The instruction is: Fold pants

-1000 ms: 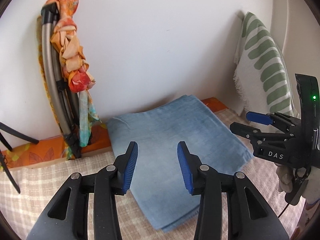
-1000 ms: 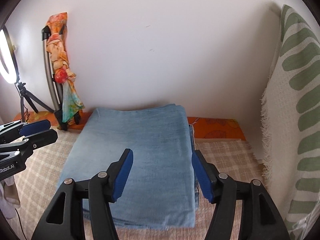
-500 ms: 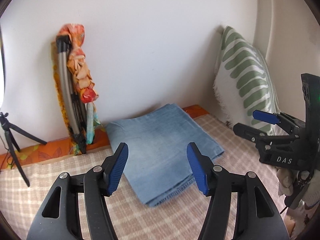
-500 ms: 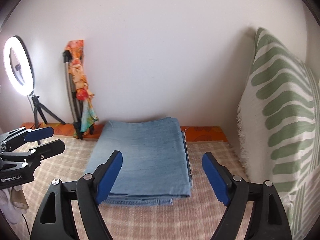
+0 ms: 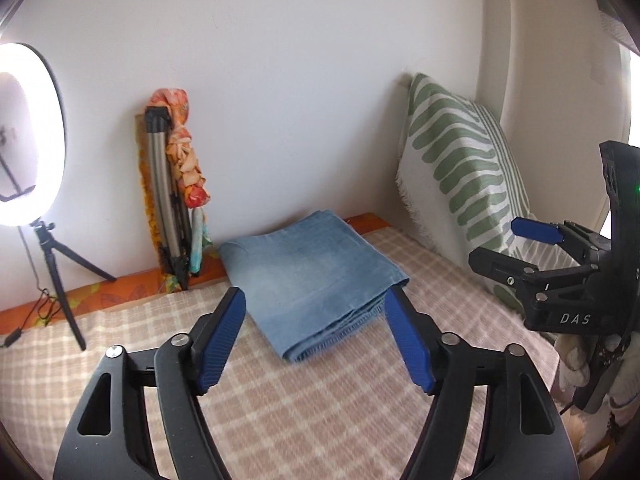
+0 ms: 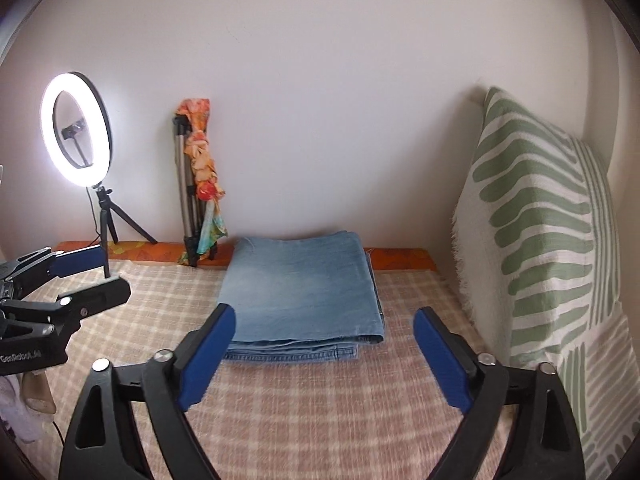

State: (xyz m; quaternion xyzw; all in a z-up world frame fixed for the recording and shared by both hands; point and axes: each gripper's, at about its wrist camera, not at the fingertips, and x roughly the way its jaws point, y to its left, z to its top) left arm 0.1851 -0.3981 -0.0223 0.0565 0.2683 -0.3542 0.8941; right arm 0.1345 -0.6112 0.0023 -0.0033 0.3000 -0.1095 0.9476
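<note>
The light blue denim pants (image 6: 304,292) lie as a flat, several-layered rectangle on the beige checked blanket (image 6: 340,412), with the far edge close to the white wall and the open hems turned toward the cameras; this stacking, with edges roughly in line, suggests that the folding itself is done or very nearly done. The left gripper (image 5: 316,340) hovers above the blanket in front of the near corner of the pants, its blue-padded jaws opening and already wide apart, with nothing between them. The right gripper (image 6: 324,356) hangs in the same way before the near edge of the stack, its jaws also opening, spread even wider, and empty; in the left wrist view it appears at the right side, away from the cloth. I judge that both tools are held apart from the pants because the garment needs no more grip, so the hands can leave it where it rests. A green-and-white patterned cushion (image 6: 540,248) leans against the wall on the right, a lit ring light on a small black tripod (image 6: 76,136) stands on the left, and a folded metal stand wrapped with an orange floral cloth (image 6: 196,184) leans on the wall beside the pants, none touching them.
</note>
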